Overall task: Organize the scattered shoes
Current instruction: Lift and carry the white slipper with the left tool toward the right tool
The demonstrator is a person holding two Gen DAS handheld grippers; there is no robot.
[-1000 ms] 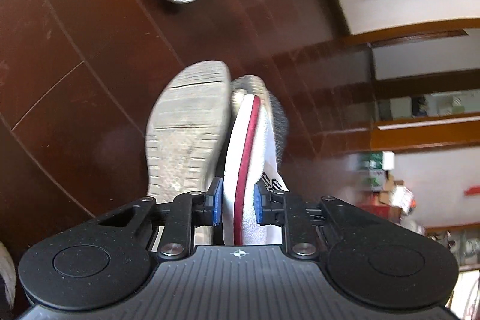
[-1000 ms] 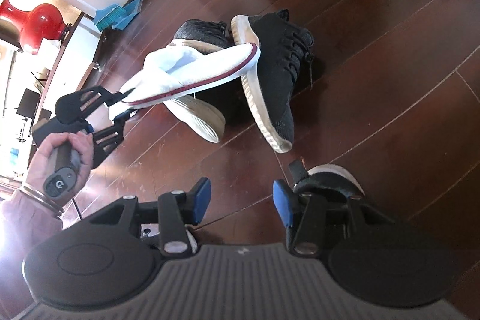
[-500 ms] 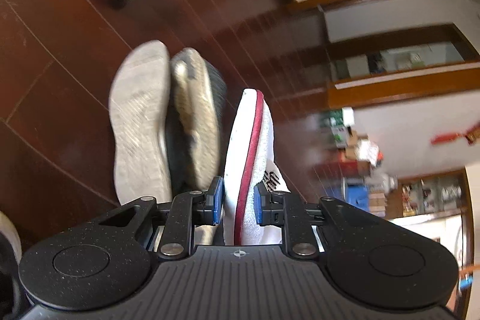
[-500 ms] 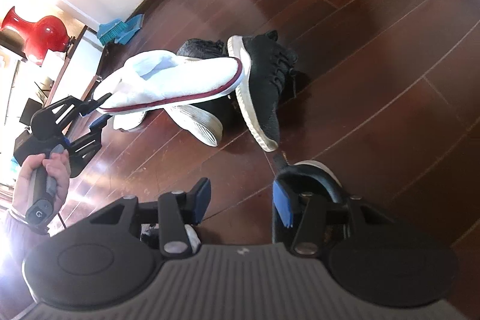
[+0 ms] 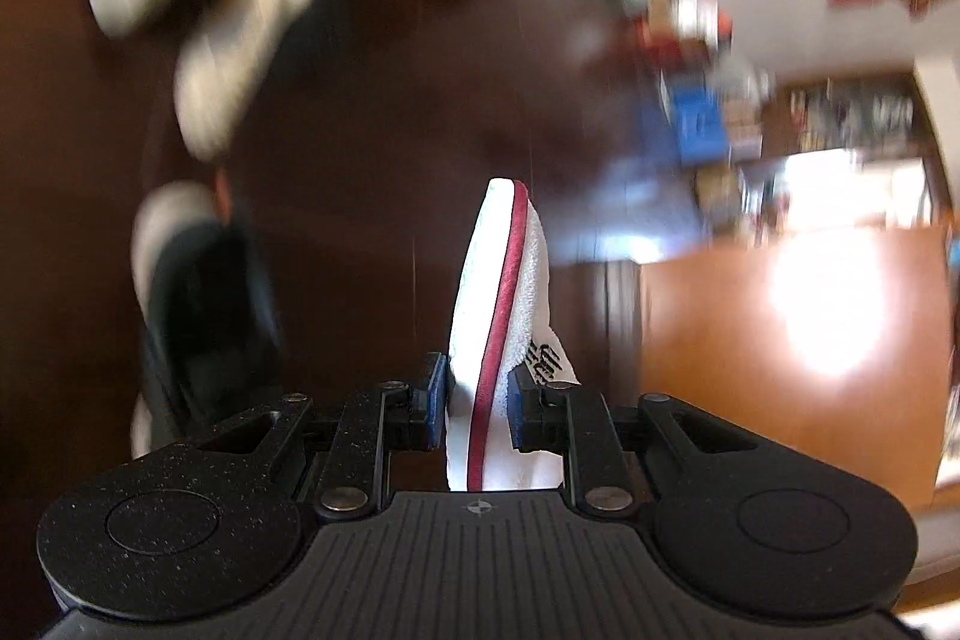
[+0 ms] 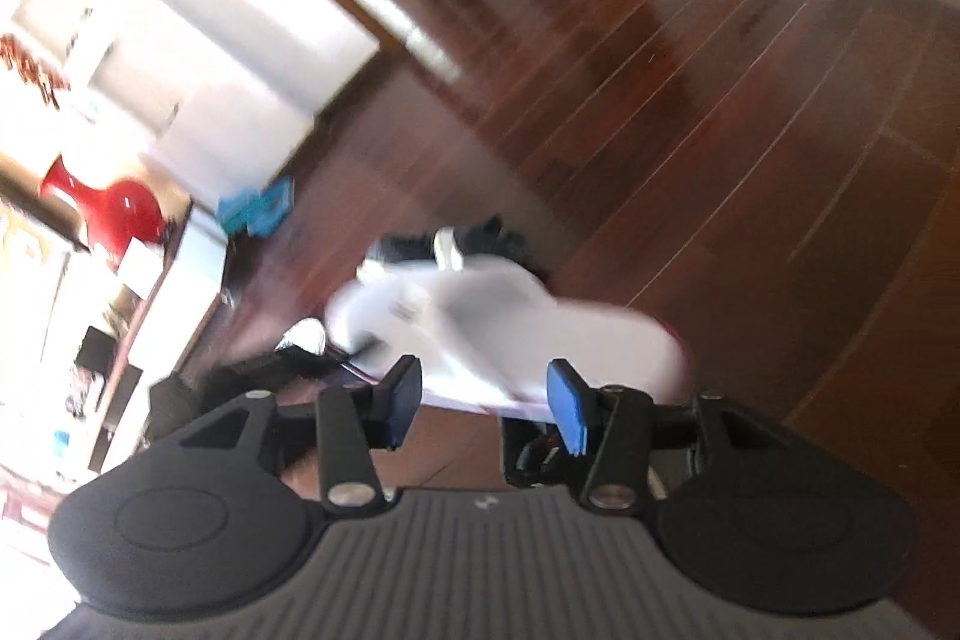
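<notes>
Left wrist view: left gripper (image 5: 474, 415) is clamped on the white slipper (image 5: 501, 304), held on edge above the wood floor (image 5: 384, 160). Right gripper (image 6: 483, 409) gapes wide, holding nothing; blurry black sneakers (image 5: 204, 316) sit nearby.

the white slipper (image 5: 501, 316) looks like fluffy terry cloth with a smooth maroon trim, the left claw (image 5: 477, 409) is matt speckled black plastic with blue rubbery-looking pads (image 5: 433, 403), the floor (image 6: 750, 130) is glossy dark wood, and the red vase (image 6: 114, 214) is shiny
</notes>
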